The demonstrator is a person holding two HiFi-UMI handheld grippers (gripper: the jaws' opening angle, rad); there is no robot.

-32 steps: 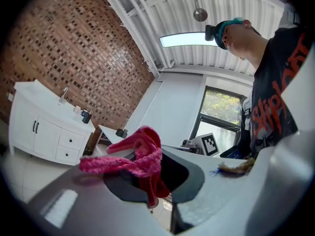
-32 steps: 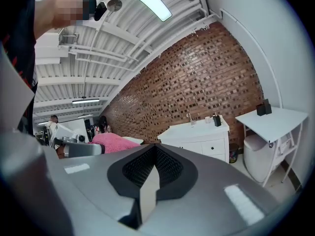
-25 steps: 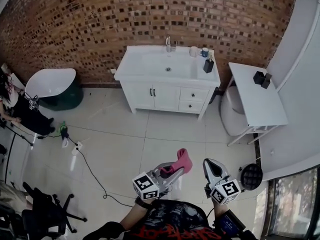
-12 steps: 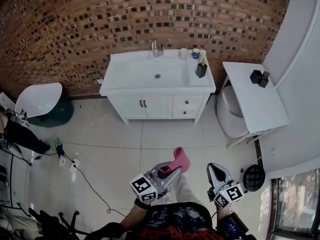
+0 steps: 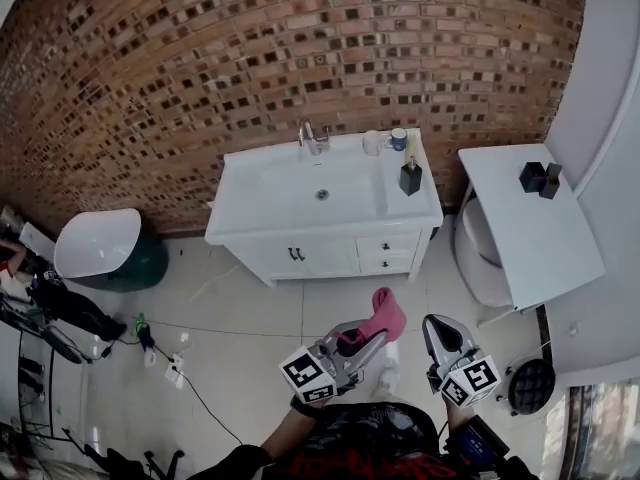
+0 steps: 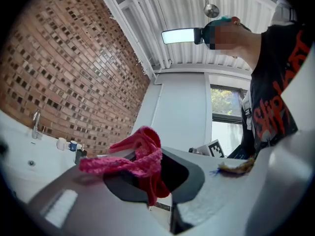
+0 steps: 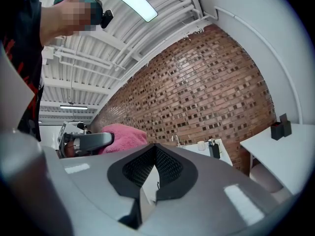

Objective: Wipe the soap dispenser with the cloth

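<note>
As viewed from above and along both sets of jaws:
Left gripper (image 5: 366,336): clamped on the pink knitted cloth (image 5: 384,314); pointed toward the vanity.
Pink knitted cloth: pinched between the left jaws, bunched above them, with one fold drooped over the near side.
Right gripper (image 5: 437,330): jaws pressed together with nothing between them; held just beside the left gripper, not touching it.
Soap dispenser (image 5: 410,178): dark, upright on the right end of the vanity top (image 5: 250,208), beside the basin; well apart from both grippers.
Vanity top: white, set against the brick wall (image 5: 200,68); faucet (image 5: 312,136) mounted at the back edge.
Cups: white cup (image 5: 372,142) and blue cup (image 5: 398,139) stood behind the soap dispenser, near the wall.
White side table (image 5: 530,248): placed right of the vanity; two small dark blocks (image 5: 540,178) rested near its far end.
</note>
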